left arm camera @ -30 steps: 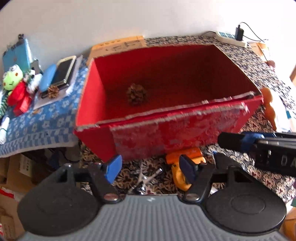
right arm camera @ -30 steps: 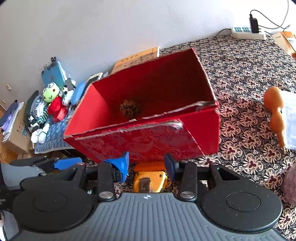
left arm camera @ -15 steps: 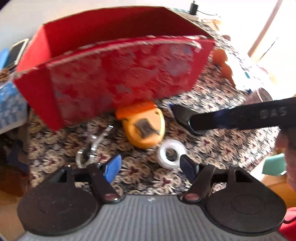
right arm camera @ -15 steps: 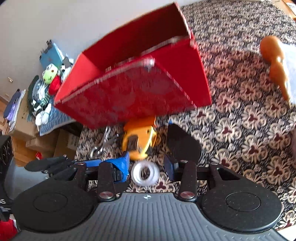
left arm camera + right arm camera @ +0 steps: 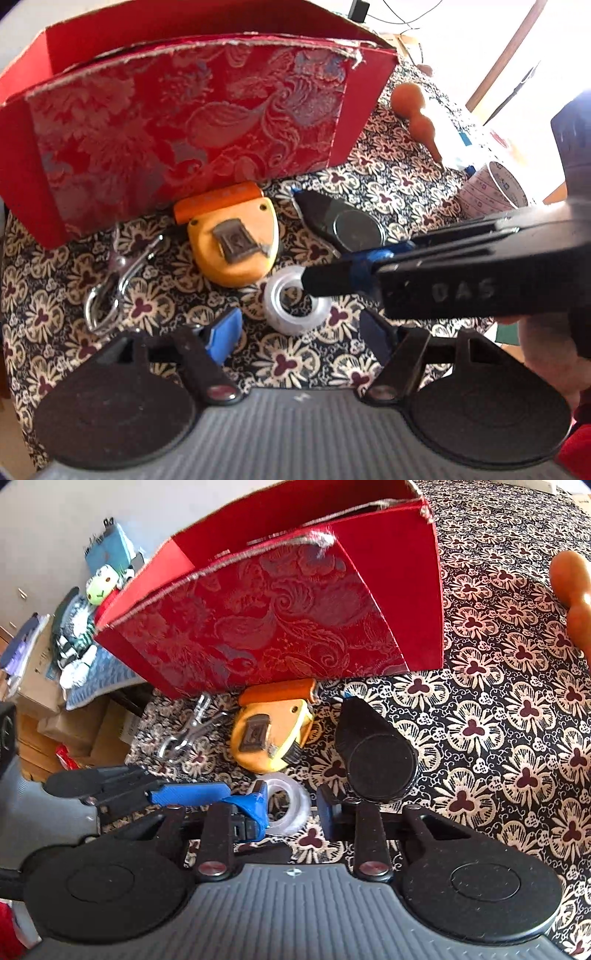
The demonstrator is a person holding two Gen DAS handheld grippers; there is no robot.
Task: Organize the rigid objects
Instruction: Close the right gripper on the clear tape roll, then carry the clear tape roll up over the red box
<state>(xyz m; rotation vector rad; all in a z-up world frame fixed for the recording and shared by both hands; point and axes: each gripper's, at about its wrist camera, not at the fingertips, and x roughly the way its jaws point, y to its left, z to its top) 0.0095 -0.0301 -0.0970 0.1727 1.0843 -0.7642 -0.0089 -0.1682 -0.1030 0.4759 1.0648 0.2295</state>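
A red brocade box (image 5: pixel 192 122) (image 5: pixel 280 620) stands on the patterned tablecloth. In front of it lie an orange tape measure (image 5: pixel 232 243) (image 5: pixel 271 734), a black teardrop-shaped object (image 5: pixel 343 225) (image 5: pixel 376 753), a clear tape roll (image 5: pixel 297 306) (image 5: pixel 291 805) and a metal carabiner clip (image 5: pixel 110 284) (image 5: pixel 184 738). My right gripper (image 5: pixel 291 805) is open, its fingers on either side of the tape roll. My left gripper (image 5: pixel 299 332) is open and empty just short of the same roll. One right finger (image 5: pixel 332 277) reaches over the roll in the left wrist view.
A brown gourd (image 5: pixel 417 118) (image 5: pixel 576 598) lies to the right with a paper cup (image 5: pixel 495 188). Left of the table are a blue cloth with plush toys (image 5: pixel 99 587) and cardboard boxes (image 5: pixel 55 716) below. The patterned tablecloth (image 5: pixel 517 720) stretches to the right.
Both grippers have dropped lower and moved in on the objects in front of the box. The right gripper's fingers now straddle the tape roll. The box interior is out of sight.
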